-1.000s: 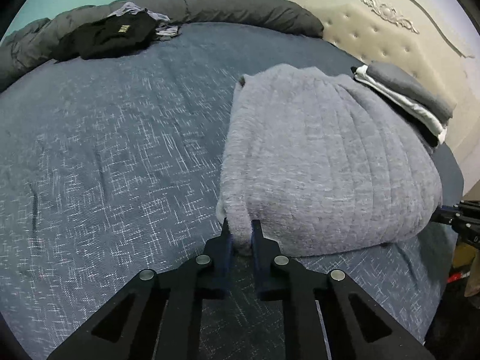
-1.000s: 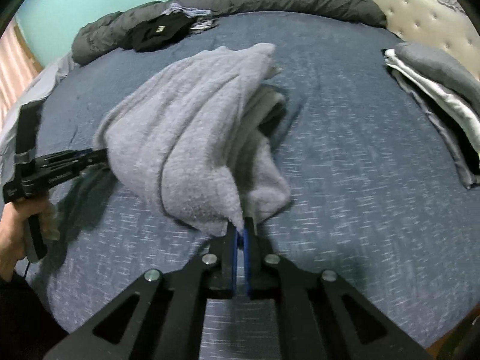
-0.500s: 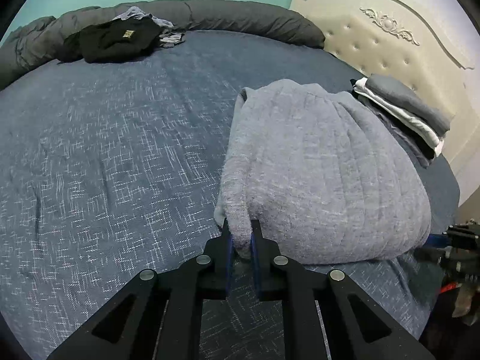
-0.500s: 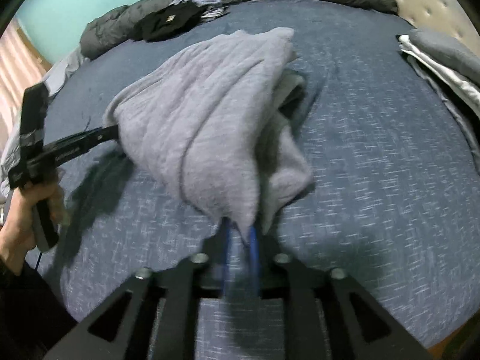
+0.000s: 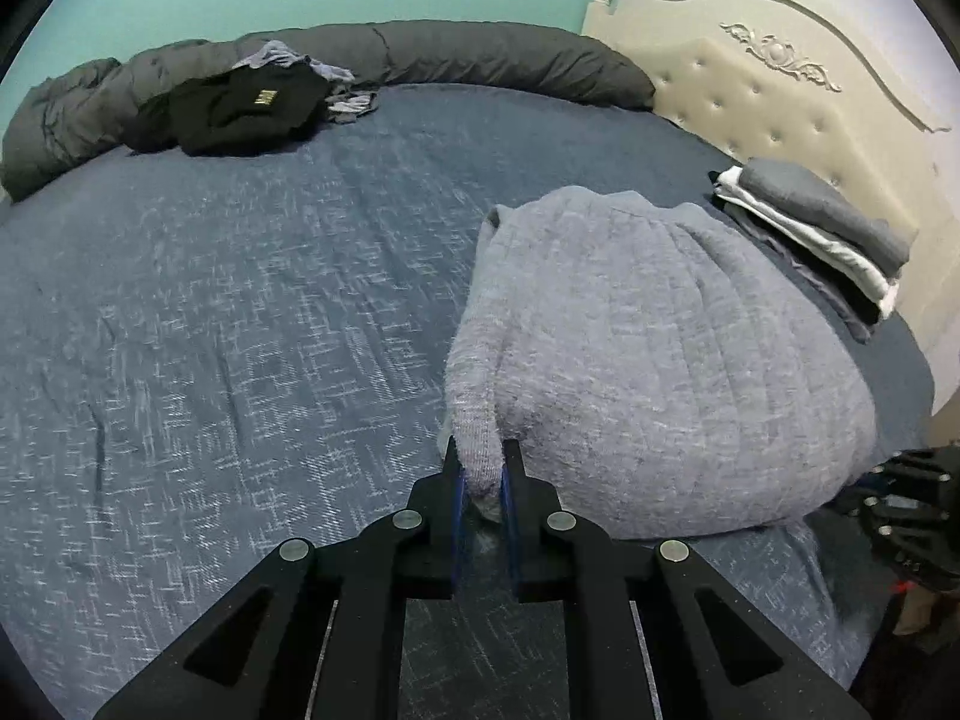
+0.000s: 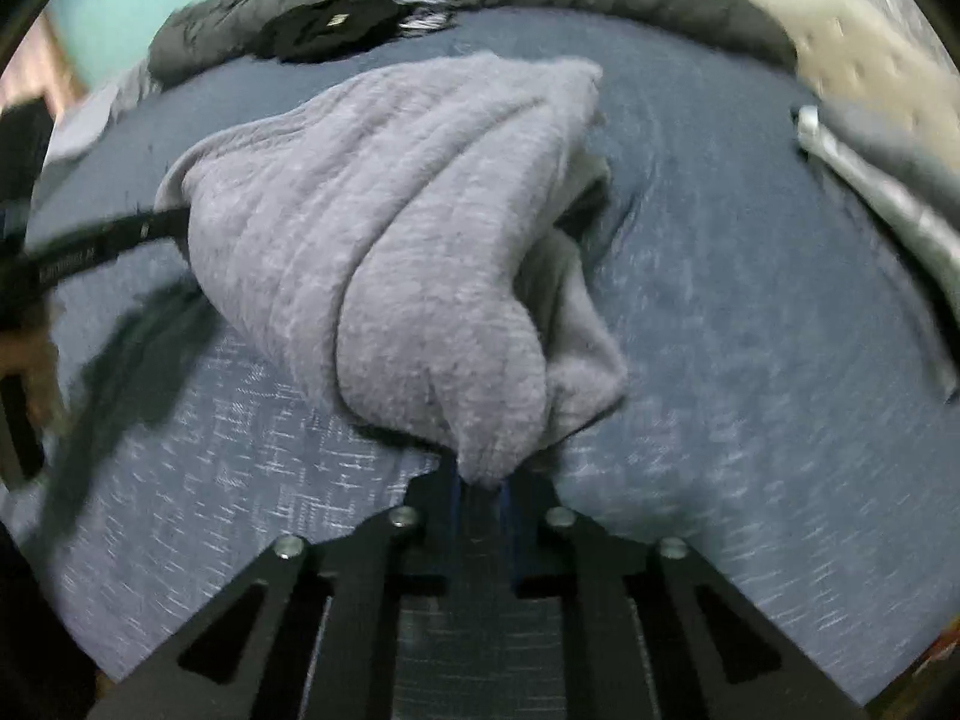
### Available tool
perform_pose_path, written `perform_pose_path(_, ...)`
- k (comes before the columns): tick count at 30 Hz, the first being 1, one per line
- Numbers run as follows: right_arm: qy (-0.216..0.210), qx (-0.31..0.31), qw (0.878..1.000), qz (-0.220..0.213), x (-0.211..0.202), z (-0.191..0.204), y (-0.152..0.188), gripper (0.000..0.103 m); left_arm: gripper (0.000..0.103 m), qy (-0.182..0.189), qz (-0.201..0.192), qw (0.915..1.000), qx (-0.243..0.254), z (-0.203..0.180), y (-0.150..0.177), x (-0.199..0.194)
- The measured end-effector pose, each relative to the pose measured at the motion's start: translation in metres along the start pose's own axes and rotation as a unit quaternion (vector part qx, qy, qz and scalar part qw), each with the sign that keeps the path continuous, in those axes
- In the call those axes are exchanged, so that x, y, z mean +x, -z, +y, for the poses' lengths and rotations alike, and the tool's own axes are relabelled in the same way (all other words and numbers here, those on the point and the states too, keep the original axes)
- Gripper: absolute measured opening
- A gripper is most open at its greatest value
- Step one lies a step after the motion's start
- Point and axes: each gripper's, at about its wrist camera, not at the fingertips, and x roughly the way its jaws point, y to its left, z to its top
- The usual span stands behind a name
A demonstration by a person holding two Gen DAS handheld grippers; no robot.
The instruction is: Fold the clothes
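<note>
A fuzzy grey sweater (image 5: 660, 360) lies bunched in a rounded heap on the blue bedcover (image 5: 240, 360). My left gripper (image 5: 480, 474) is shut on a narrow end of it at the near left edge. In the right wrist view the same sweater (image 6: 390, 228) hangs between both grippers. My right gripper (image 6: 483, 480) has its jaws closing tight on the near corner, which sits between the blue pads. The left gripper (image 6: 180, 221) reaches into the sweater's far left edge. The picture is blurred there.
A folded stack of grey and white clothes (image 5: 828, 240) sits by the cream tufted headboard (image 5: 780, 90). A black garment pile (image 5: 240, 108) lies against the rolled dark grey duvet (image 5: 480, 54) at the far edge. Open bedcover stretches to the left.
The right gripper's pads parted briefly and have come back together on the sweater's corner, a little lower. The left gripper keeps its grip and has barely moved.
</note>
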Motion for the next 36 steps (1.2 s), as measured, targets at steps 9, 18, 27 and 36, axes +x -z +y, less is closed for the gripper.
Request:
perform_pose_path(9, 0.022, -0.014, 1.000, -0.005, -0.017, -0.028, -0.015, 0.005, 0.010, 0.003, -0.017, 0.9998, -0.003, -0.004, -0.008, -0.004)
perform_pose_path(18, -0.065, 0.036, 0.996, 0.048, -0.001, -0.042, -0.012, 0.007, 0.014, 0.025, 0.030, 0.9985, -0.038, 0.011, 0.000, 0.006)
perform_pose_path(27, -0.093, 0.090, 0.992, 0.009, -0.049, -0.066, -0.031, 0.010, 0.018, 0.012, -0.003, 0.9977, -0.067, 0.019, -0.006, -0.027)
perform_pose_path(36, -0.131, 0.042, 0.989, -0.045, -0.045, -0.014, -0.094, 0.010, 0.027, 0.037, -0.016, 0.9987, -0.031, -0.006, -0.011, -0.022)
